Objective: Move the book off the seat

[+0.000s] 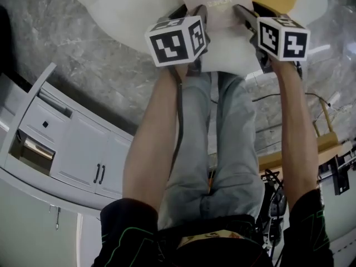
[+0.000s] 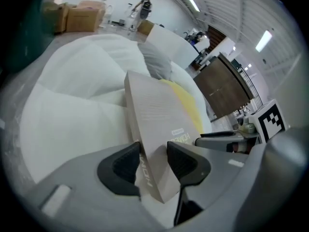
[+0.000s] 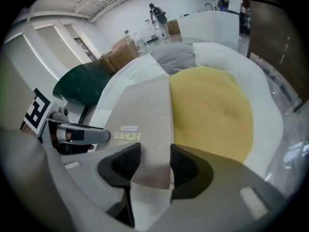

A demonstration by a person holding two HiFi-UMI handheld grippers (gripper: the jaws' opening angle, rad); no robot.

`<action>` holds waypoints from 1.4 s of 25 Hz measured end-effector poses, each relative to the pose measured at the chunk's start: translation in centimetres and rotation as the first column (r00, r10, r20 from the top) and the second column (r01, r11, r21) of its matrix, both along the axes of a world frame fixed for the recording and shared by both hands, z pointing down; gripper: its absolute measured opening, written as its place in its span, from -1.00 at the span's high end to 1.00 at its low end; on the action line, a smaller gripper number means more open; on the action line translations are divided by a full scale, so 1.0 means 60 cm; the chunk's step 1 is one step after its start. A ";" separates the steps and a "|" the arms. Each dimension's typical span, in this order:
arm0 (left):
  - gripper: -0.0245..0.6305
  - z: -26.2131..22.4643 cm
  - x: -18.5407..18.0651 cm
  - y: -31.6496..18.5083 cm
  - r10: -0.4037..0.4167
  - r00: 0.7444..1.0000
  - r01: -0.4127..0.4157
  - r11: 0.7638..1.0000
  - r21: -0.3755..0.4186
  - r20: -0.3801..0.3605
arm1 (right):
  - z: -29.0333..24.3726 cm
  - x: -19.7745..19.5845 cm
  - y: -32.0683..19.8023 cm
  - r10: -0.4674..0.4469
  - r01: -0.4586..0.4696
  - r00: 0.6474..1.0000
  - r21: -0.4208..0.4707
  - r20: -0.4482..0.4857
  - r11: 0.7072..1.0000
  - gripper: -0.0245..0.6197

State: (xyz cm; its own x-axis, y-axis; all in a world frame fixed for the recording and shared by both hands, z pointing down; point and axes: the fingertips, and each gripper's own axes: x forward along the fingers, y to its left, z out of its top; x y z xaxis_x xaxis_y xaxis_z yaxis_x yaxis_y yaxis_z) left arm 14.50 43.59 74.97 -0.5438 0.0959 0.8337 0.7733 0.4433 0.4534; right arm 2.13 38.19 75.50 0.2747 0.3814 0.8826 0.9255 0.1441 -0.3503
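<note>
Left gripper (image 2: 154, 159) and right gripper (image 3: 153, 164) each pinch 1 near corner of the book (image 2: 154, 110), evidently to lift it level off the seat (image 2: 72, 110).

Left arm (image 1: 147, 149) and right arm (image 1: 295, 143) reach down; left tongs (image 2: 153, 161), right tongs (image 3: 150, 164) both clamped.

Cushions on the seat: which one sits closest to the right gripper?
The yellow cushion, right beside the book that the right gripper clamps; the grey cushion lies farther back.
</note>
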 end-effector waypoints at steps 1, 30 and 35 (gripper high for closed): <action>0.38 -0.014 -0.001 0.002 0.043 0.999 -0.043 0.999 -0.023 -0.004 | -0.013 0.001 -0.008 0.036 -0.036 0.999 -0.015 0.004 0.999 0.34; 0.42 -0.405 -0.384 -0.291 0.761 0.649 -0.667 0.585 -0.461 0.025 | -0.376 -0.225 -0.428 0.867 -0.831 0.497 -0.302 -0.026 0.467 0.37; 0.43 -0.441 -0.443 -0.417 0.830 0.556 -0.715 0.502 -0.487 0.039 | -0.406 -0.256 -0.558 0.915 -0.868 0.401 -0.331 -0.030 0.370 0.37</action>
